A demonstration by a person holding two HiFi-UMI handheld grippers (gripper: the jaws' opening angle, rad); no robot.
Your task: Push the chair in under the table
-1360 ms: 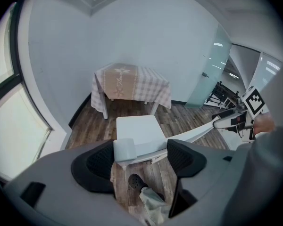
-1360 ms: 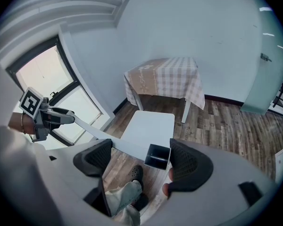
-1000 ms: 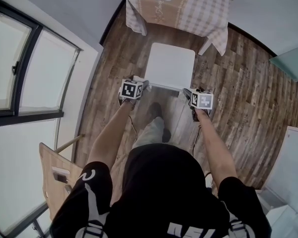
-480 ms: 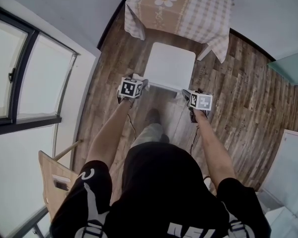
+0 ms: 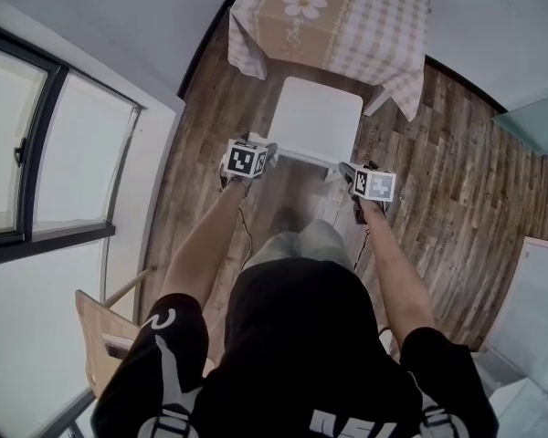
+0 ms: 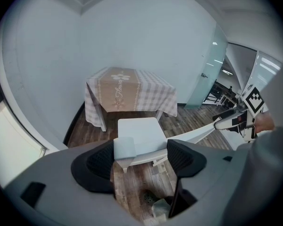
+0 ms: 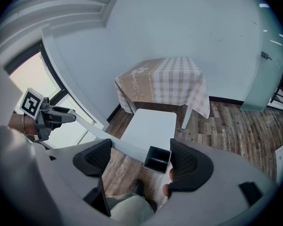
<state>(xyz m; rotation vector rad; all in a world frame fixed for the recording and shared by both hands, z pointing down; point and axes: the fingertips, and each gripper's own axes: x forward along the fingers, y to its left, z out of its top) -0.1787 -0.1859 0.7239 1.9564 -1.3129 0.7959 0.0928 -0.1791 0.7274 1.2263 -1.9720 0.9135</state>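
I have both grippers on the chair's (image 5: 315, 121) top rail (image 7: 127, 147). The left gripper (image 5: 260, 146) has its jaws apart with the rail's left corner between them. The right gripper (image 5: 349, 169) is also spread, around the rail's dark hollow end, and neither clamps. The white seat stands on the plank floor (image 5: 420, 172) with its front edge right at the hanging cloth of the bench (image 5: 338, 16), so I judge it barely under. My worry is that the loose rail could slip out of either gap. An uneven shove could also swing the chair into a bench leg (image 5: 376, 100) or snag the cloth.
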